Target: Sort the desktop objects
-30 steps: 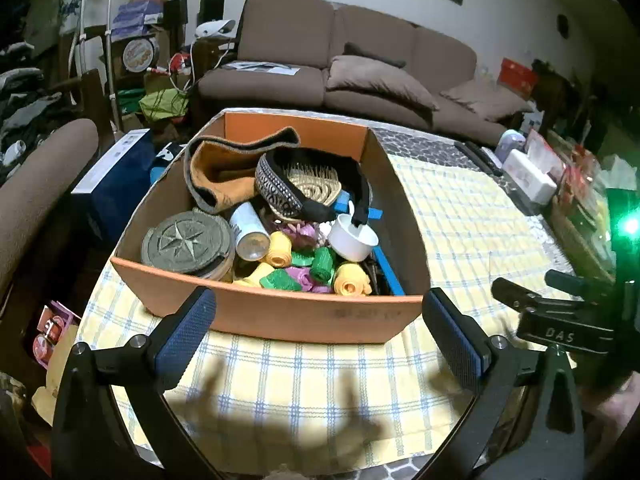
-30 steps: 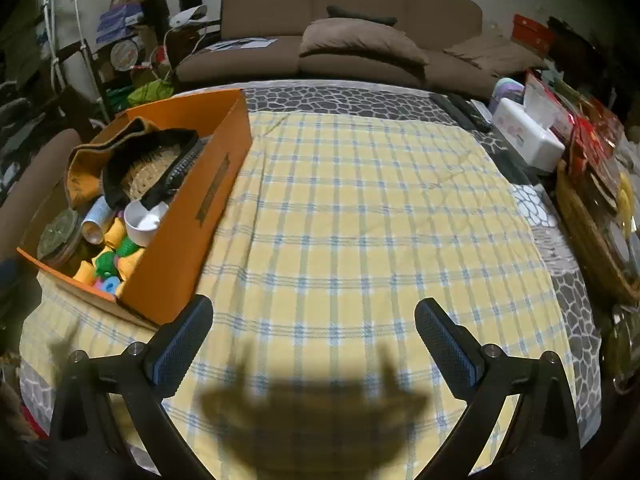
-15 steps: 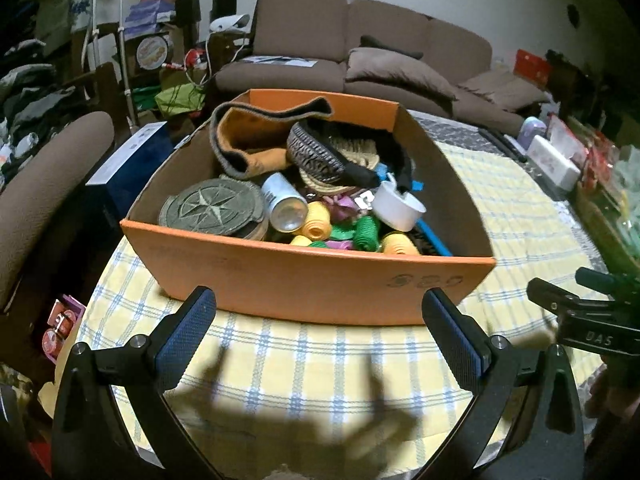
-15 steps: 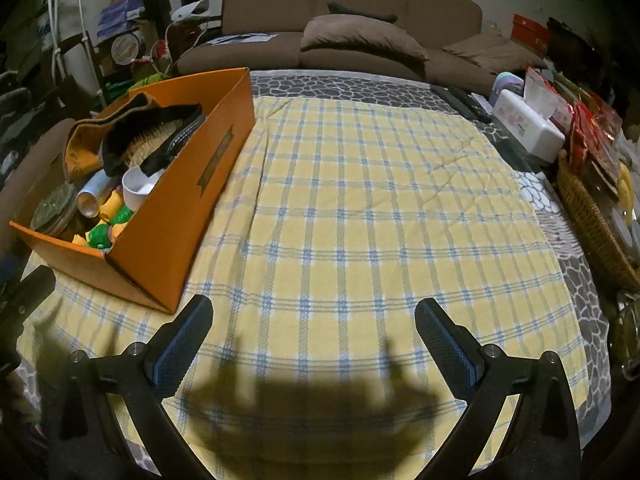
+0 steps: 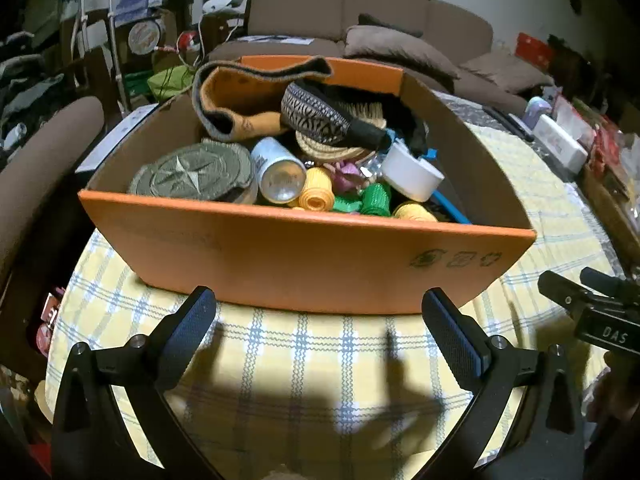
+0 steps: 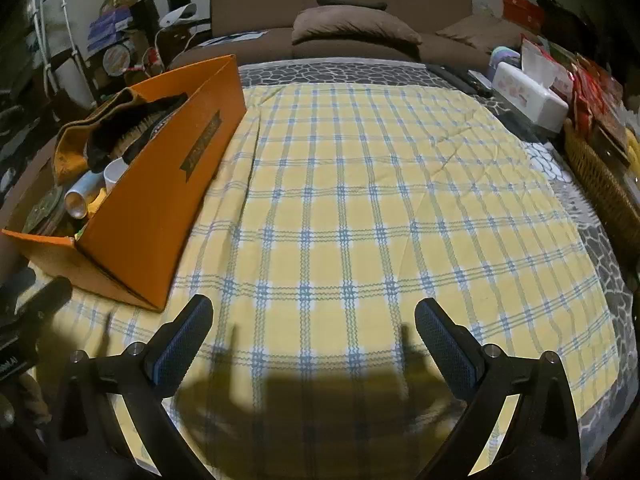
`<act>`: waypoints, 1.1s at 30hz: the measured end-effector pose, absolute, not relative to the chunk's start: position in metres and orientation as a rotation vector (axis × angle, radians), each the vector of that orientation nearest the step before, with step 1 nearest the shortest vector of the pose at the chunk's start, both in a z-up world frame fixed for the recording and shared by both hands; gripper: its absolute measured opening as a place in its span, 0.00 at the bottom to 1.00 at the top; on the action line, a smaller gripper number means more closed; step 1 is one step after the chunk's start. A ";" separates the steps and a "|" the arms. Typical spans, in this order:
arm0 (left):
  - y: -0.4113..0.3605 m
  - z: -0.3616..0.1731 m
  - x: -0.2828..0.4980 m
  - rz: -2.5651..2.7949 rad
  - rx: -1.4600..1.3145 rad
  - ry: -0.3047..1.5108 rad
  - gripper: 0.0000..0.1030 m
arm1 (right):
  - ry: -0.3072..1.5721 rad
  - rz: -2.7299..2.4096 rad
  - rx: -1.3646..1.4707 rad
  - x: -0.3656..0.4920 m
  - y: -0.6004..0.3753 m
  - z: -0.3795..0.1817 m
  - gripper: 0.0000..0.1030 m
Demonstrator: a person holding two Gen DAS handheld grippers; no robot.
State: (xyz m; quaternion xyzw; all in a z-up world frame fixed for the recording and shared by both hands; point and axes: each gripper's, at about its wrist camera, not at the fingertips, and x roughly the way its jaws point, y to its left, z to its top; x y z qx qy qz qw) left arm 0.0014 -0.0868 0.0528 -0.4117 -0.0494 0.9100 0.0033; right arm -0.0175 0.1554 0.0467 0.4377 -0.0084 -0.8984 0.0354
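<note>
Both grippers wide and empty: left gripper (image 5: 318, 312) faces the overfilled orange box (image 5: 312, 256), so grabbing one item risks snagging its neighbours.

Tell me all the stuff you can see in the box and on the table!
Box: one, orange, left part of the table.
Round tin: one, grey-green with a star, box's near left.
Can: one, silvery, lying beside the tin.
Hair rollers: several, yellow, green, purple, near the front.
Cup: one, white, tilted, right of the rollers.
Headband: one, black-and-white pattern, on top at the back.
Tablecloth: one, yellow with blue checks, under the box.
Sofa: one, brown, behind the table.
Left gripper: open, facing the box.
Right gripper: open, over the cloth.
</note>
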 end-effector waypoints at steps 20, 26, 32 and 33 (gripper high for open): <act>-0.080 0.030 -0.008 2.834 -1.332 -0.124 1.00 | -0.030 -2.799 1.393 -0.023 0.158 0.006 1.00; -0.085 0.013 -0.012 2.818 -1.415 -0.166 1.00 | -0.011 -2.798 1.405 -0.023 0.156 0.005 1.00; -0.083 0.010 -0.012 2.815 -1.438 -0.152 1.00 | 0.005 -2.800 1.410 -0.023 0.153 0.004 1.00; -0.080 0.009 -0.014 2.819 -1.453 -0.121 1.00 | 0.000 -2.799 1.409 -0.024 0.154 0.004 1.00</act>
